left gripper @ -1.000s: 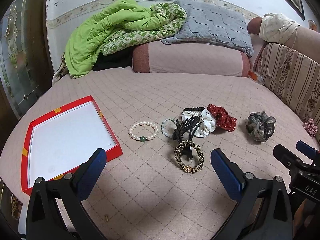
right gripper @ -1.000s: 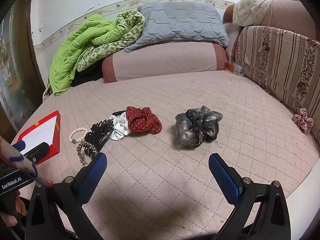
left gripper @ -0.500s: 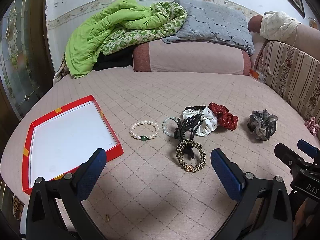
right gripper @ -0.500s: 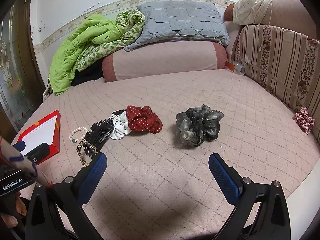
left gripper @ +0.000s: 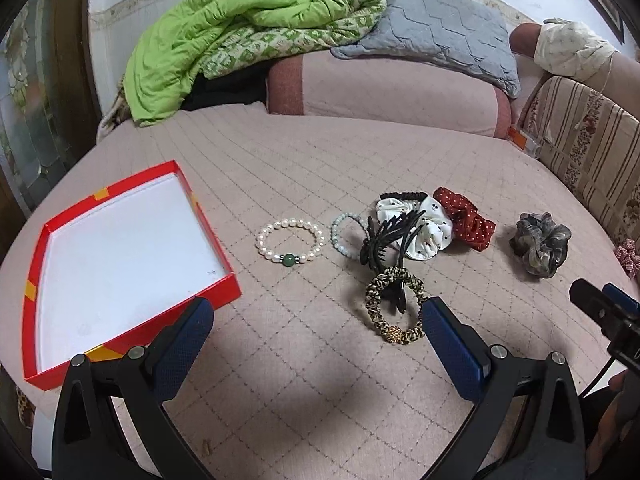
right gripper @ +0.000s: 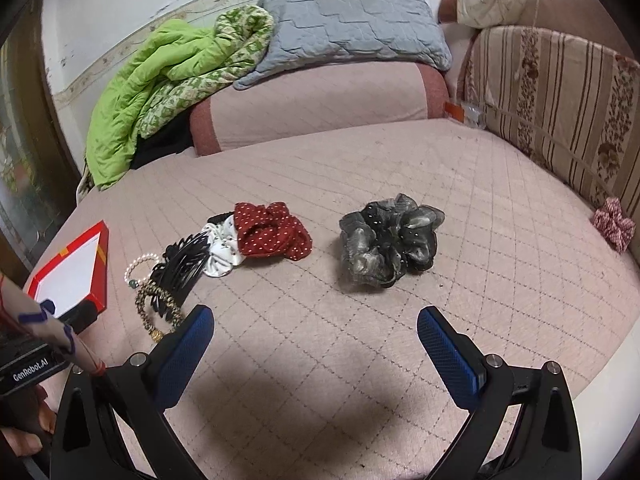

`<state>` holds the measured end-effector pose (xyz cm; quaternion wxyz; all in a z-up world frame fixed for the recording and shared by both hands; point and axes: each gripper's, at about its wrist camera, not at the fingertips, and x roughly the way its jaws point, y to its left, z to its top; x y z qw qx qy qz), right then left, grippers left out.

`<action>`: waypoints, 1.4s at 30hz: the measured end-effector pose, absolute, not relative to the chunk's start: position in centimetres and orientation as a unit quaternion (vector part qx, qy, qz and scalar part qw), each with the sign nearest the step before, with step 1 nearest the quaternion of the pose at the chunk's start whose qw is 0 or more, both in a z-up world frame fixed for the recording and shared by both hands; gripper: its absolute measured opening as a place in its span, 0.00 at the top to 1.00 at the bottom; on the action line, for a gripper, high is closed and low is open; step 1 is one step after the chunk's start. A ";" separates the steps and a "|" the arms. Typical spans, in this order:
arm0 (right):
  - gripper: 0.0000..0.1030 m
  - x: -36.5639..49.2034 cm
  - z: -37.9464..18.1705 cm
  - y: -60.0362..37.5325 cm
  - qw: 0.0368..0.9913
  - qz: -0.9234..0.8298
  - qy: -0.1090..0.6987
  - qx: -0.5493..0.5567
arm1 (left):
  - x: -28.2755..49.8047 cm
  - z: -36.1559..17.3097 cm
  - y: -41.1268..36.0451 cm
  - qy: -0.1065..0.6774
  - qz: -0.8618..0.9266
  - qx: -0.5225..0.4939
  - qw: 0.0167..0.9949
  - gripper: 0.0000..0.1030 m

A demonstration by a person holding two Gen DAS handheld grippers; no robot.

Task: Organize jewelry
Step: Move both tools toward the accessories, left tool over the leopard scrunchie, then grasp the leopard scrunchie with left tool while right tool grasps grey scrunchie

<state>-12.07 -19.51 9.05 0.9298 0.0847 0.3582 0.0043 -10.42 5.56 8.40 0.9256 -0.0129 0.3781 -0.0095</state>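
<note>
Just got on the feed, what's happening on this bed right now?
A person holds a two-finger tool in each hand over a pink quilted bed; both the left tool and the right tool are open and empty. Nothing has been sorted yet: the red box holds nothing. Beside it lie a pearl bracelet, a pale bead bracelet, a black claw clip, a leopard hair tie, white and red scrunchies, and a grey scrunchie set apart.
</note>
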 end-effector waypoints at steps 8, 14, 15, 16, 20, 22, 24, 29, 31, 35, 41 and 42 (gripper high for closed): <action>0.00 -11.7 8.8 -20.1 0.929 0.009 0.359 0.094 | -8.0 6.2 4.8 0.421 -0.053 -0.039 0.905 0.00; 0.00 -11.4 8.5 -20.8 0.926 0.009 0.363 0.105 | -5.9 4.4 3.9 0.449 -0.087 -0.040 0.888 0.26; 0.00 -11.4 8.5 -20.8 0.926 0.009 0.363 0.105 | -5.5 4.0 3.9 0.455 -0.091 -0.043 0.885 0.31; 0.00 -11.5 8.5 -20.9 0.926 0.010 0.363 0.105 | -5.3 3.7 4.0 0.461 -0.094 -0.046 0.881 0.36; 0.00 -11.4 8.4 -21.1 0.925 0.011 0.364 0.106 | -4.7 2.8 4.3 0.472 -0.100 -0.060 0.874 0.36; 0.00 -11.4 8.3 -21.3 0.924 0.012 0.365 0.111 | -4.6 2.6 4.1 0.471 -0.104 -0.056 0.874 0.36; 0.00 -11.3 8.2 -21.5 0.924 0.012 0.366 0.115 | -4.4 2.5 3.9 0.469 -0.107 -0.054 0.875 0.36; 0.00 -11.1 8.1 -21.9 0.923 0.007 0.367 0.120 | -4.4 2.5 4.0 0.465 -0.124 -0.061 0.874 0.78; 0.00 -11.2 8.1 -22.2 0.922 0.003 0.367 0.122 | -4.6 2.6 3.9 0.463 -0.128 -0.057 0.875 0.79; 0.00 -11.4 8.1 -22.7 0.922 -0.003 0.365 0.131 | -5.2 3.2 4.0 0.452 -0.135 -0.059 0.880 0.79; 0.00 -11.3 8.0 -23.3 0.921 -0.011 0.365 0.136 | -6.1 4.0 4.1 0.441 -0.142 -0.058 0.884 0.80; 0.00 -11.3 8.0 -23.3 0.921 -0.012 0.366 0.135 | -6.2 4.1 4.2 0.440 -0.141 -0.054 0.885 0.80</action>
